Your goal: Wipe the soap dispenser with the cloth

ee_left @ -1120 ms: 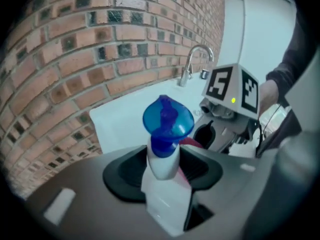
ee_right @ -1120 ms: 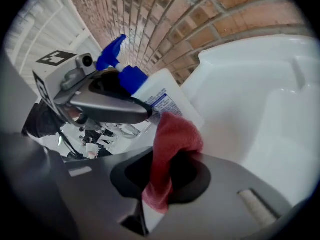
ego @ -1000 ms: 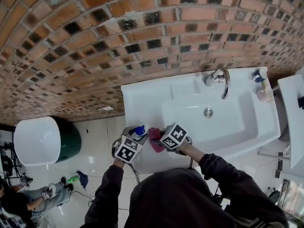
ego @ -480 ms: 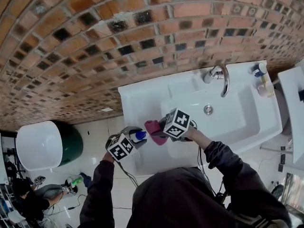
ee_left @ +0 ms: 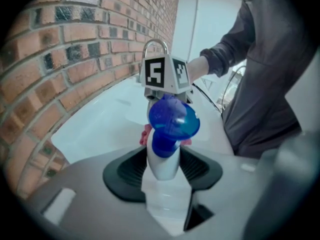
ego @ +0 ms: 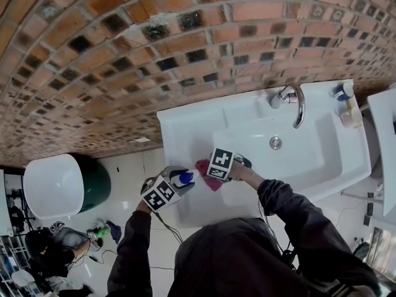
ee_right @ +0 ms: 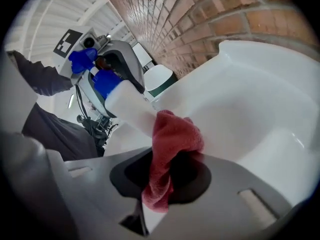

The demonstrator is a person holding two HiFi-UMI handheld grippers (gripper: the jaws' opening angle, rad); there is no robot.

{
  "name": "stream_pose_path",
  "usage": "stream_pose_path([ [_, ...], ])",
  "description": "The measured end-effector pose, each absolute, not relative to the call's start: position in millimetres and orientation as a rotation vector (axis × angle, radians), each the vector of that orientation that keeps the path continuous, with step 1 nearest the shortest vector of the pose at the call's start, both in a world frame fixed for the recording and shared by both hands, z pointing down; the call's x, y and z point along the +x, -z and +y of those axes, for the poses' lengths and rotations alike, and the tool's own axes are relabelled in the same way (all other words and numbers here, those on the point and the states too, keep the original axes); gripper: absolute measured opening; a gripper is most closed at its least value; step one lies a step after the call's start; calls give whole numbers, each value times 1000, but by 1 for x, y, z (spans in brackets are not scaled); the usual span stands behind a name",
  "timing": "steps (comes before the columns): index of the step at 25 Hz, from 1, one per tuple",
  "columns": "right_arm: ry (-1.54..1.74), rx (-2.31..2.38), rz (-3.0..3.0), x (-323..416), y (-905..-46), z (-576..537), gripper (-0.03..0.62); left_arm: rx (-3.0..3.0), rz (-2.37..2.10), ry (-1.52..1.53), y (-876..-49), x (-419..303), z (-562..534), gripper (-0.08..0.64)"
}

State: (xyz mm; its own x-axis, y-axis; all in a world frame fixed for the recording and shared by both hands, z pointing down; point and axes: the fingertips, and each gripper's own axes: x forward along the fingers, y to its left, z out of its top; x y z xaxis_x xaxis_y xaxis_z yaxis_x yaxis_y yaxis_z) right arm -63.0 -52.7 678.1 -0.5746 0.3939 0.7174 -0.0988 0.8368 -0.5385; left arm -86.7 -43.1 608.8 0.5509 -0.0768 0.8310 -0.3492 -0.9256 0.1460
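Note:
The soap dispenser (ee_left: 162,156) is a white bottle with a blue pump head (ee_left: 173,121); my left gripper (ee_left: 164,170) is shut on its body and holds it over the sink's left front corner. In the head view the dispenser (ego: 184,178) shows between the two grippers. My right gripper (ee_right: 167,176) is shut on a red cloth (ee_right: 169,149), which presses against the bottle's white side (ee_right: 129,109). The cloth (ego: 207,171) lies just right of the bottle, and the right gripper (ego: 213,169) sits behind its marker cube (ego: 221,163). The left gripper (ego: 176,183) is at lower left.
A white sink (ego: 185,129) with a chrome tap (ego: 291,98) and drain (ego: 275,142) stands against a brick wall (ego: 124,48). Small bottles (ego: 343,104) sit at its right corner. A white-lidded green bin (ego: 68,184) is on the floor to the left. A person (ego: 55,252) crouches at lower left.
The right gripper with the cloth has shifted down and slightly right along the bottle. The left gripper holds the dispenser in almost the same place.

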Motion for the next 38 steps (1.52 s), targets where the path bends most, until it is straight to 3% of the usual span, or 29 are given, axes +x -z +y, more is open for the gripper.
stream_pose_path([
  [5, -560, -165, -2112, -55, -657, -67, 66, 2460, -521, -1312, -610, -90, -43, 219],
  [13, -112, -219, -2185, -79, -613, -75, 66, 2377, -902, -1209, -585, -105, -47, 256],
  [17, -49, -200, -2150, -75, -615, -69, 66, 2206, -1110, -1008, -566, -111, -27, 205],
  [25, -74, -217, -2139, -63, -616, -42, 66, 2134, -1226, -832, -572, -89, -40, 193],
  [31, -85, -283, -2147, -69, -614, 7, 66, 2243, -1120, -948, -574, -84, -39, 161],
  [34, -218, -270, -2183, -65, -616, 8, 66, 2299, -1040, -992, -573, -83, -35, 146],
  [38, -631, -208, -2281, -55, -600, -14, 65, 2338, -974, -1012, -574, -83, -33, 144],
])
